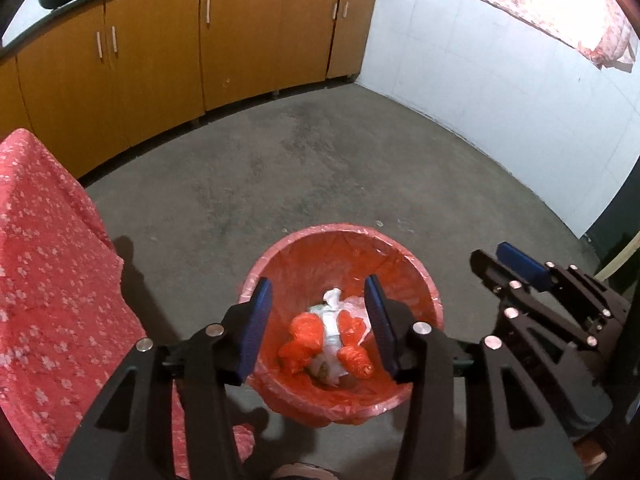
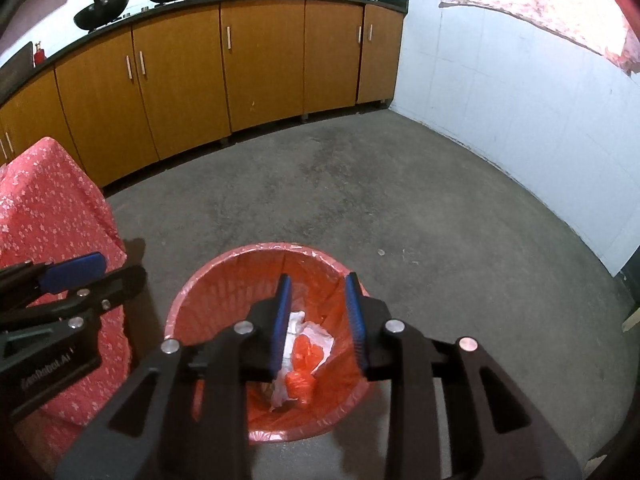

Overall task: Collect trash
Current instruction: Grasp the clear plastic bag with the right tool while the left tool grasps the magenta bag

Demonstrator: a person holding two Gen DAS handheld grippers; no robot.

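I hold my left gripper (image 1: pixel 318 322) and right gripper (image 2: pixel 320 322) above the round bin lined with a red plastic bag (image 1: pixel 404 252), both spread and empty, so I can look straight in. The crumpled white and orange trash (image 1: pixel 328 340) lies at the bottom, and I judge the liner's rim is what I must gather next.

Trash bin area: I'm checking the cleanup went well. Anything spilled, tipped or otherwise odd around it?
Little stands out. The trash bin stands upright, its red liner folded over the rim, white and orange trash inside. Only a few small scraps lie on the floor beyond it. Both the left gripper and right gripper hover open, empty.
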